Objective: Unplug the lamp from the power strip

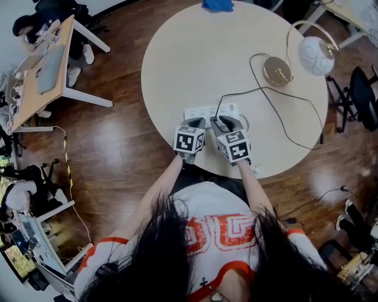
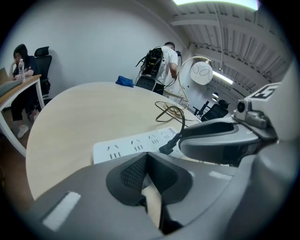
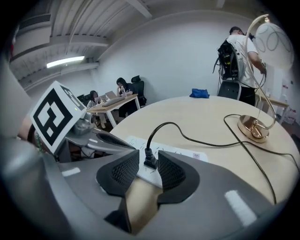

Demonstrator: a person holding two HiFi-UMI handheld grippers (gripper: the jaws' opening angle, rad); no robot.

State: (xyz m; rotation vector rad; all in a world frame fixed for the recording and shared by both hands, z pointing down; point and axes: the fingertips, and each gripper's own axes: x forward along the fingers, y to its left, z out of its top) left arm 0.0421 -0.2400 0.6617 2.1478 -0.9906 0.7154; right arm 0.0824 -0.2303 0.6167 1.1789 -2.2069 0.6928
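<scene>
Right hand-held gripper jaws apart around black plug in white power strip, not pinching. Left hand-held gripper jaws closed together, above bench.

No readable text; only square markers on left gripper and right gripper.

Edges cut off the blue cloth in head view, the lamp in right gripper view.

On round table: power strip, lamp, blue cloth.
</scene>
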